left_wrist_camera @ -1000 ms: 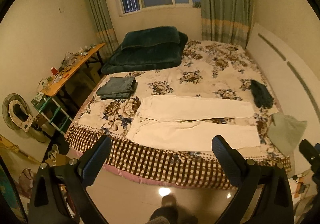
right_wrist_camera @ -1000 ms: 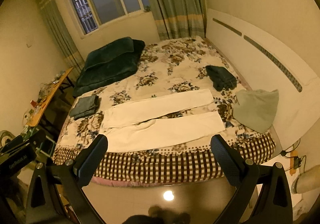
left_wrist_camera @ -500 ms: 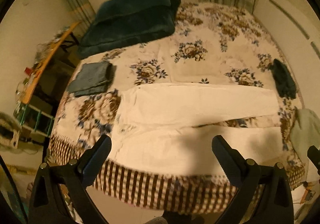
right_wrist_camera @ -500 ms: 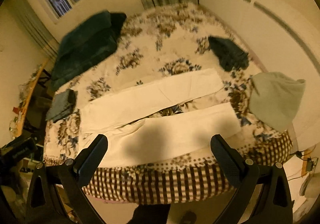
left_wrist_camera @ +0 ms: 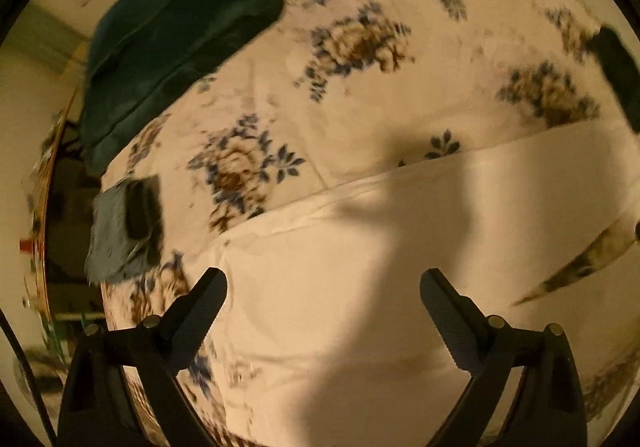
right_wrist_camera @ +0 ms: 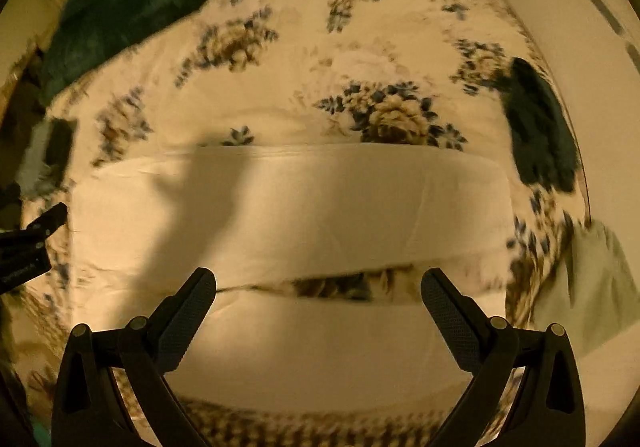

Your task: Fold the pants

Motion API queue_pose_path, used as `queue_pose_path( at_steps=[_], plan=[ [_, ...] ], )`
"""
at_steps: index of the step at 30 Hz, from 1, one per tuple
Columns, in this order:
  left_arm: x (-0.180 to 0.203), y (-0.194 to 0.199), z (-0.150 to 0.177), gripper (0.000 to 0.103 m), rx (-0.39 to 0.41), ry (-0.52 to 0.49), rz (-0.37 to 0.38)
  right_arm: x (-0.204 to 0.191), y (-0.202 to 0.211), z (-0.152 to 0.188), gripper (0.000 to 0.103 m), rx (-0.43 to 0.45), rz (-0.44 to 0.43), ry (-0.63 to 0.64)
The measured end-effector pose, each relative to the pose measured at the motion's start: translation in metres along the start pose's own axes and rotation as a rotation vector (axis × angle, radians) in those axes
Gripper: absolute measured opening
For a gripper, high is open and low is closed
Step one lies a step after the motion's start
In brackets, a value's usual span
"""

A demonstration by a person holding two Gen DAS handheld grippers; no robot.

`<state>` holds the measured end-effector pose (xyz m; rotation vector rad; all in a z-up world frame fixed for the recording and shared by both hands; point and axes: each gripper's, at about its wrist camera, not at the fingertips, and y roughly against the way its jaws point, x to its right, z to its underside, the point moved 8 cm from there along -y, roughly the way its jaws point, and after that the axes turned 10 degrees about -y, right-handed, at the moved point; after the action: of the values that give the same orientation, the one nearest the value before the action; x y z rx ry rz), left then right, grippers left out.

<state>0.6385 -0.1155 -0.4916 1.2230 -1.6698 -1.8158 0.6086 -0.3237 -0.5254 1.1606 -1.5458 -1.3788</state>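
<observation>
white pants (right_wrist_camera: pixel 288 207) lie flat along the bed's (right_wrist_camera: pixel 360 59) near edge, legs spread for folding. left hand-held gripper (left_wrist_camera: pixel 324 299) and right hand-held gripper (right_wrist_camera: pixel 318 297) hover above, both jaws apart, nothing gripped.

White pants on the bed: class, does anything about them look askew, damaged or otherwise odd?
Nothing stands out. The white pants lie flat on the floral bedspread, legs slightly parted. The dark patch across them is only a shadow.
</observation>
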Motion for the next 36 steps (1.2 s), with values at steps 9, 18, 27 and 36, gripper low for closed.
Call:
queue_pose_path(
  at_steps=[9, 18, 27, 36],
  plan=[
    [0.018, -0.084, -0.064, 0.099, -0.071, -0.144, 0.009, -0.036, -0.127, -0.066, 0.103, -0.204, 0.117, 0.402],
    [0.056, -0.147, -0.103, 0.099, -0.104, -0.321, 0.061, -0.065, -0.221, -0.088, 0.103, -0.357, 0.276, 0.865],
    [0.072, -0.18, -0.103, 0.099, -0.112, -0.444, 0.118, -0.057, -0.262, -0.071, 0.072, -0.458, 0.185, 1.004],
    [0.08, -0.18, -0.105, 0.099, -0.104, -0.544, 0.174, -0.023, -0.206, -0.053, 0.005, -0.271, 0.052, 0.981]
  ],
)
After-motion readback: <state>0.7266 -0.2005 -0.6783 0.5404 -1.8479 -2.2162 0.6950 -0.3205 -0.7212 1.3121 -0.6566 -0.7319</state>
